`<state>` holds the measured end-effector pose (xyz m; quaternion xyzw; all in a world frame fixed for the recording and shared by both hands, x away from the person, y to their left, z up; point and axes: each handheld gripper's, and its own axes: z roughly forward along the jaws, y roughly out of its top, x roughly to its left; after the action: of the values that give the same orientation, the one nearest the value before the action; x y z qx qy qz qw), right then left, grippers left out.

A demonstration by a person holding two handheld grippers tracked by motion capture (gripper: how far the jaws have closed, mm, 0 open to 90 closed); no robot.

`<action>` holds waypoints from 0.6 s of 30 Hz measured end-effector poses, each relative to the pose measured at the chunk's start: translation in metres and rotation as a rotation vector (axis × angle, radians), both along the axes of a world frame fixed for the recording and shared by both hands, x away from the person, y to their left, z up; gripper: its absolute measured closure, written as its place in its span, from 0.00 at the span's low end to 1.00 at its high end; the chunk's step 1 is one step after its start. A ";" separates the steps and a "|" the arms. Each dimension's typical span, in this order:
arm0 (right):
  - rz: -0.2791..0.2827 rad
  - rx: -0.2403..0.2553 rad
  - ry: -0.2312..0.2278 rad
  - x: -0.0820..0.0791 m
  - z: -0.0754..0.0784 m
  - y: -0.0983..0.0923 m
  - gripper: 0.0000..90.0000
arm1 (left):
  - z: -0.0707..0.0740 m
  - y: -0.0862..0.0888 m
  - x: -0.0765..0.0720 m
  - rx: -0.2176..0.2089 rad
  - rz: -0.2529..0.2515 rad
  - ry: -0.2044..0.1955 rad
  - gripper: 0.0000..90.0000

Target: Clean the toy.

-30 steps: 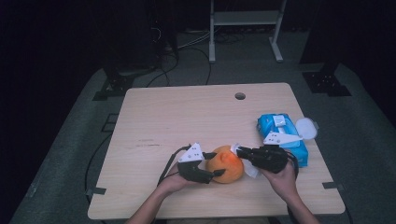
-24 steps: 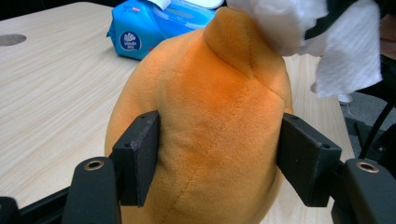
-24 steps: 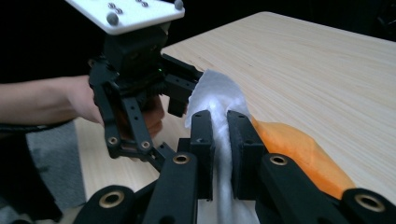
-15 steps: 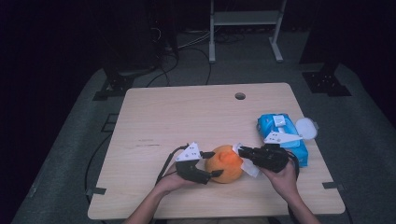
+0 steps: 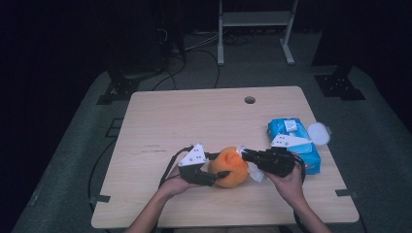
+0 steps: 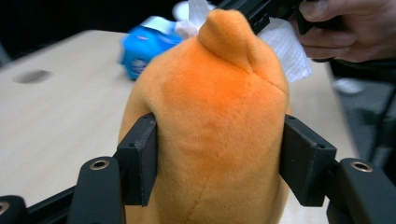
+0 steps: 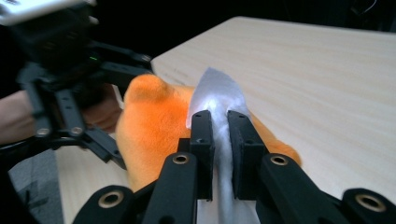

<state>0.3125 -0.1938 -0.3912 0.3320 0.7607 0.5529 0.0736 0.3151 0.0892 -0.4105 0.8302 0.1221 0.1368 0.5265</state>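
— Orange plush, then — where was the orange plush toy (image 5: 231, 167) sitting?

— Near the six o'clock edge of the tabletop (image 5: 194, 116), between the two hands. The left gripper (image 5: 214, 171) came at it from nine o'clock, the right gripper (image 5: 245, 154) from three o'clock.

— What had just changed?

— The left gripper's jaws had been closing in the last half second, after standing wider around the toy half a second back. In the left gripper view the toy (image 6: 205, 121) was between them, both pads pressed into the fur at either flank. Compared with a second ago, that hand also sat a little higher against the toy.

— And the other one?

— Narrow, nipped on a white tissue (image 7: 218, 100) that lay over the top of the toy (image 7: 149, 116) — same pinch as a second earlier, much the same place.

— So what did that mean for the job?

— I'd judge the left had re-gripped to steady the toy, so the tissue could wipe its fur. The blue wipes pack (image 5: 291, 141), at about three o'clock, lay untouched behind the right hand.
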 end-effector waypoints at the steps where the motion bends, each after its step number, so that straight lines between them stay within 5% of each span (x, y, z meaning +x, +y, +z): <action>1: 0.003 -0.001 0.006 0.004 -0.001 0.003 0.89 | 0.000 -0.001 -0.001 0.038 0.025 -0.019 0.41; 4: 0.008 -0.039 0.067 0.020 -0.014 0.011 0.89 | -0.014 -0.005 0.001 0.132 0.067 0.016 0.40; 6: 0.020 -0.043 0.138 0.028 -0.030 0.012 0.89 | -0.021 -0.009 -0.002 0.103 0.069 0.029 0.36; 8: 0.006 -0.019 0.128 0.026 -0.026 0.004 0.89 | -0.017 -0.012 -0.006 0.122 0.065 0.016 0.34; 12: 0.017 0.028 0.087 0.016 -0.008 -0.004 0.89 | -0.015 -0.024 -0.021 0.140 -0.003 0.029 0.32; 18: 0.105 -0.067 0.124 -0.001 -0.018 0.008 0.89 | -0.003 -0.025 -0.035 0.168 -0.140 0.118 0.31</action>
<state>0.3112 -0.1854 -0.4095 0.3226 0.7983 0.5086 0.0085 0.2800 0.0643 -0.4130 0.8845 0.0828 0.0606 0.4552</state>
